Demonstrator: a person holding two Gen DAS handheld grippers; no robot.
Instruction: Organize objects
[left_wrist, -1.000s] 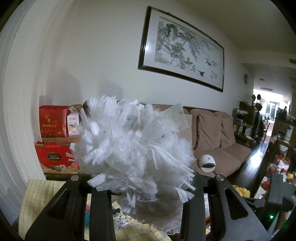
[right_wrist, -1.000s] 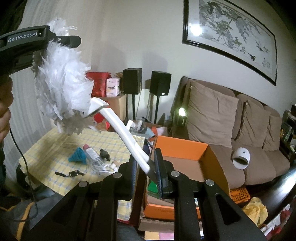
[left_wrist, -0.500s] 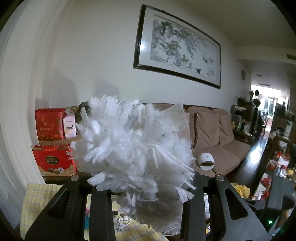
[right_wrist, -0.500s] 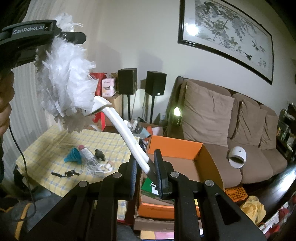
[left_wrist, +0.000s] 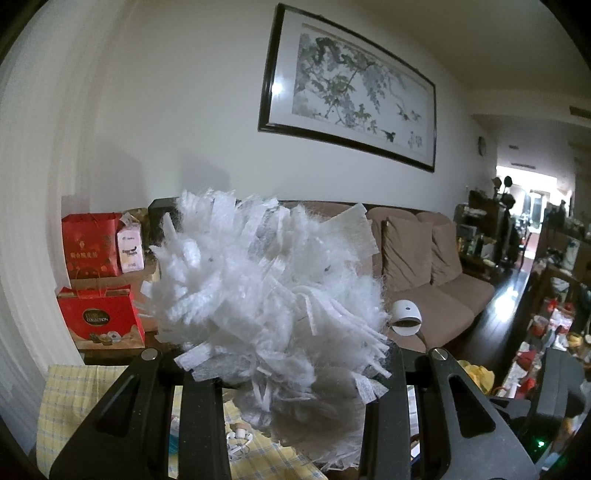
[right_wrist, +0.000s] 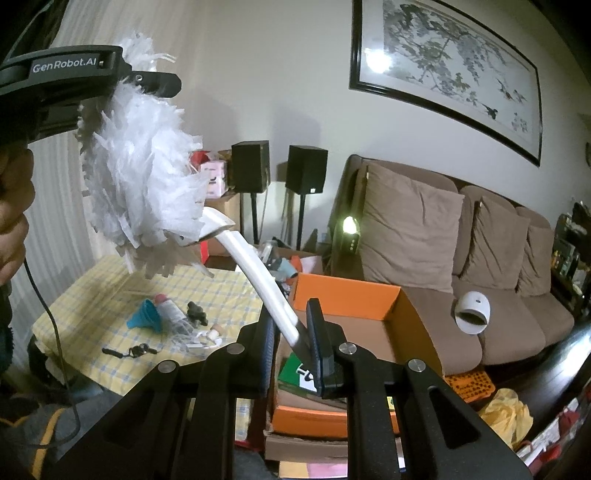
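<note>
A duster with a fluffy white head (right_wrist: 136, 173) and a curved white handle (right_wrist: 255, 266) is held in the air between both grippers. My right gripper (right_wrist: 291, 325) is shut on the lower end of the handle. In the left wrist view the duster head (left_wrist: 273, 306) fills the space between the fingers of my left gripper (left_wrist: 290, 369), which is shut on the fluff. From the right wrist view, the left gripper's upper finger (right_wrist: 155, 81) lies over the top of the head, and a person's hand (right_wrist: 14, 206) holds that gripper.
Below the duster is a table with a yellow checked cloth (right_wrist: 221, 288) carrying a blue funnel (right_wrist: 146, 314), a tube and small items. An open orange box (right_wrist: 351, 299) stands beside it. A brown sofa (right_wrist: 424, 229) holds a white round object (right_wrist: 474, 312). Red gift bags (left_wrist: 99, 314) sit at the wall.
</note>
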